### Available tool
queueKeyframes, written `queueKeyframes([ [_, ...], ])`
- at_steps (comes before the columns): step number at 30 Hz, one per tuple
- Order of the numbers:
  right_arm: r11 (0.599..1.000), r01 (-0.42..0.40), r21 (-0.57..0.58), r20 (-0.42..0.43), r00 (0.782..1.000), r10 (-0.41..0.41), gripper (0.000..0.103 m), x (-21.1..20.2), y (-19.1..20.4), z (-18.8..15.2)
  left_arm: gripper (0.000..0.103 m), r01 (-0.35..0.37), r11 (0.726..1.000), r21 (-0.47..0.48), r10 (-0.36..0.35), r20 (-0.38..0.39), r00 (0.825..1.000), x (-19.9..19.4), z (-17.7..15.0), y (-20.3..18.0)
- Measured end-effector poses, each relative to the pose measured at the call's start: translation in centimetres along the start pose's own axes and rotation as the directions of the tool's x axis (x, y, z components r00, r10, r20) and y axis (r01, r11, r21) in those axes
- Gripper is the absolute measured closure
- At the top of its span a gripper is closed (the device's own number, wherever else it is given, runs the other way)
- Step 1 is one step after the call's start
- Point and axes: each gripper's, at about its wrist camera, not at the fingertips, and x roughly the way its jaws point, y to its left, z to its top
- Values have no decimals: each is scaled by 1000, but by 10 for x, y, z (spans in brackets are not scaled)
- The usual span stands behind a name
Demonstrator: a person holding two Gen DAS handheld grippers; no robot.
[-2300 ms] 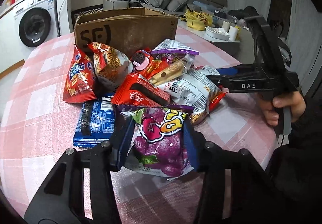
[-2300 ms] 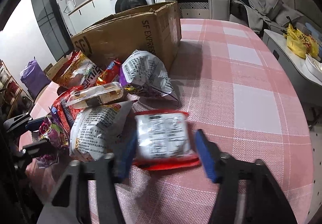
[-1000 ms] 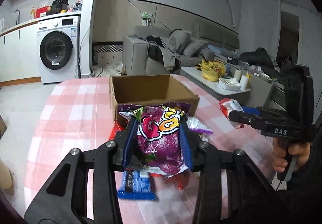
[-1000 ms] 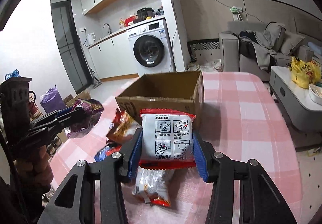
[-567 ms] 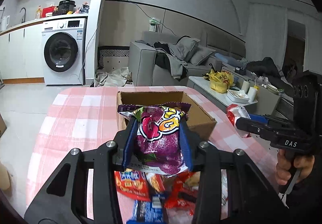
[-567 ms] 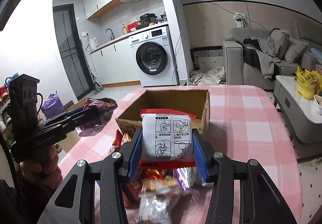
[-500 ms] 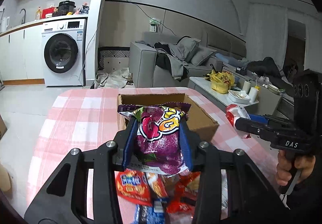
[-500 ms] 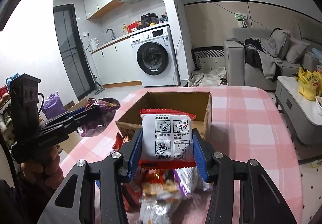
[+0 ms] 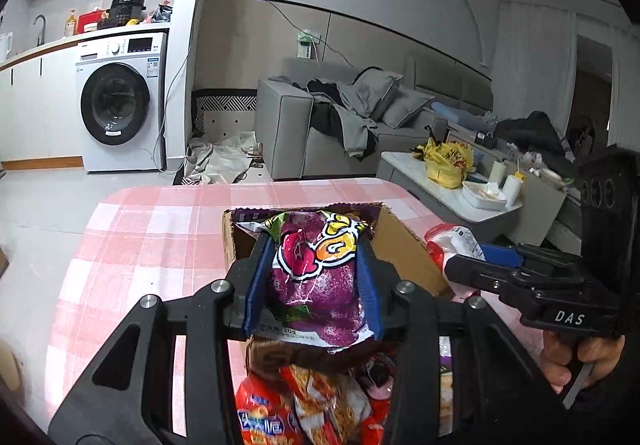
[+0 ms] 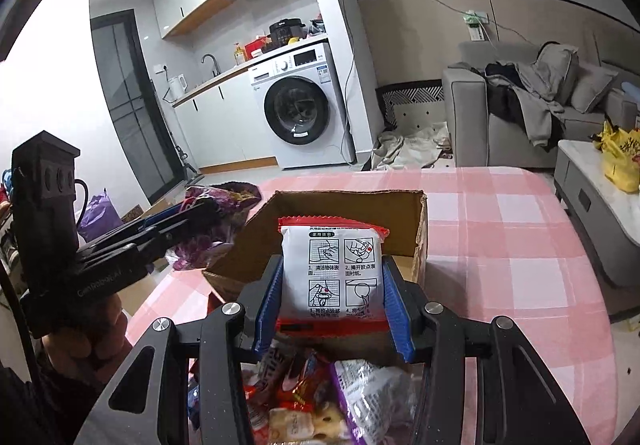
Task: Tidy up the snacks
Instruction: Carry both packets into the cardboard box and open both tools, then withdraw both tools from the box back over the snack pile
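Soft, even indoor light fills both fisheye views, with black vignette curving round every corner. Straight lines bow hard toward the edges — the washing machine (image 9: 116, 103) leans inward. In the right wrist view, glare to the left of the washing machine (image 10: 300, 105) bleaches the wall nearly white. Faint sheen shows on the purple snack bag (image 9: 316, 277) and the white-and-red packet (image 10: 332, 277); both stay sharp. Shadows are weak, no motion blur visible.

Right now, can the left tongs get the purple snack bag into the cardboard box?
Probably yes. The left tongs hold the purple snack bag above the cardboard box, whose top is open, and the right tongs are beside it, not blocking.
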Motion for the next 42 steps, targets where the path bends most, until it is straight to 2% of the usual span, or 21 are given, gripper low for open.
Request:
queueKeyframes([
  [9,999,11,35,-15,1000,-10,55,30,-15,6,66,-19,1000,19,21,-64,998,56,-1,-4],
  [17,999,21,31,-45,999,-20,55,50,-20,7,66,-46,998,50,51,-101,994,87,-7,-10],
  [22,999,17,29,-48,999,-16,55,53,-22,6,65,-33,998,51,39,-122,992,96,-13,-15],
  [24,999,32,7,-27,999,-32,52,48,-19,6,59,-10,1000,29,14,-136,991,97,-11,-15],
  [25,999,43,-1,-15,999,-43,51,45,-19,6,51,3,1000,23,0,-137,991,94,-12,-14],
  [26,999,50,-2,-11,999,-50,46,41,-19,6,39,0,1000,19,2,-124,992,91,-11,-14],
  [27,999,51,-1,-12,999,-51,37,39,-19,6,32,-12,1000,19,14,-110,994,86,-11,-14],
  [28,999,46,2,-12,999,-46,33,37,-20,6,21,-21,1000,18,22,-95,995,80,-11,-14],
  [30,999,54,7,-7,999,-54,23,30,-21,6,17,-18,1000,10,19,-73,997,69,-12,-14],
  [31,999,52,7,-8,999,-52,17,27,-21,5,12,-14,1000,9,15,-72,997,63,-12,-12],
  [32,999,46,5,-12,999,-46,6,23,-21,3,1,-25,1000,7,25,-70,997,58,-13,-12],
  [33,999,44,4,-12,999,-44,1,18,-20,1,1,-40,999,4,40,-61,997,51,-15,-11],
  [34,999,46,0,-8,999,-46,1,14,-19,-1,1,-55,999,3,55,-51,997,43,-17,-10],
  [42,998,60,-24,-8,998,-60,0,-17,-9,-22,1,-77,997,-29,75,-57,996,-9,-41,3],
])
